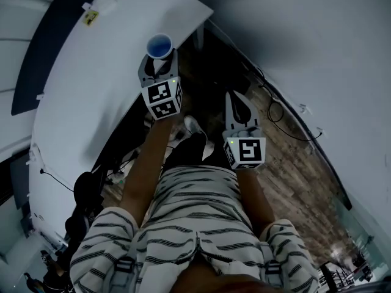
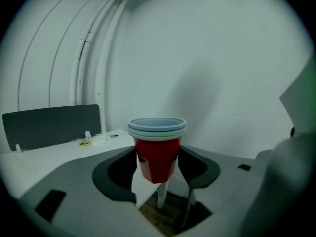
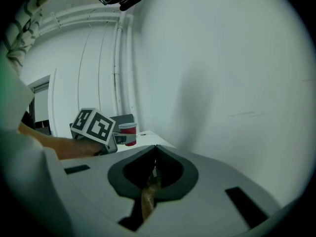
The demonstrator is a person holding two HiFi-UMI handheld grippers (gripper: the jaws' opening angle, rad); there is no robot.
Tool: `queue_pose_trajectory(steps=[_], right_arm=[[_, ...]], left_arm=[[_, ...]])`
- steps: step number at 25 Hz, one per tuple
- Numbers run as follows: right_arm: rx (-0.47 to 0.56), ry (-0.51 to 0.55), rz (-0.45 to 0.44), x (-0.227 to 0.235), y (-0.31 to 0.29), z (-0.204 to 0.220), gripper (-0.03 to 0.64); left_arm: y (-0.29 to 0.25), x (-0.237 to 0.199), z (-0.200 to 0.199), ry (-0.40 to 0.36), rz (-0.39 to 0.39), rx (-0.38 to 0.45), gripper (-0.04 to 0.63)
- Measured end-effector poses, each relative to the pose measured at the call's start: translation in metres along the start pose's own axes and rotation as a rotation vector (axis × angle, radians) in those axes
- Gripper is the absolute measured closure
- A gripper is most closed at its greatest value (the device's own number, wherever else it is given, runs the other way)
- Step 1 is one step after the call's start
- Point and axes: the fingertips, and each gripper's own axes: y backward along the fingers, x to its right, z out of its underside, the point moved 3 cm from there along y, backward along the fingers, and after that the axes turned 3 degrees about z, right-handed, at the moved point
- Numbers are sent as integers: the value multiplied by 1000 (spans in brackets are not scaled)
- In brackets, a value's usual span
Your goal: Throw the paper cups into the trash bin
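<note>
The stack of paper cups (image 1: 160, 45) sits between the jaws of the left gripper (image 1: 159, 58), above the right edge of the table (image 1: 91, 102), near its far corner. The right gripper (image 1: 235, 102) hangs to the right, off the table, over the floor (image 1: 287, 157). A cable (image 1: 278, 112) lies on the floor further right. A panel (image 1: 46, 54) stands along the table's left edge, with a label (image 1: 91, 18) just beside it.

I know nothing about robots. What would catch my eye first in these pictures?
A nested stack of red paper cups, upright, is clamped in the jaws of the left gripper, near the edge of a white table. The right gripper is shut on nothing, above the wooden floor. Each gripper carries a cube with black-and-white square markers.
</note>
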Motion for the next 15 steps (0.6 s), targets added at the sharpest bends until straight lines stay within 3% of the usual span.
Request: queue_pose_trajectory(steps=[15], right_arm=[[49,-12,64,65,35,-22,599]], left_arm=[[31,105,-33,-49,139,53,316]])
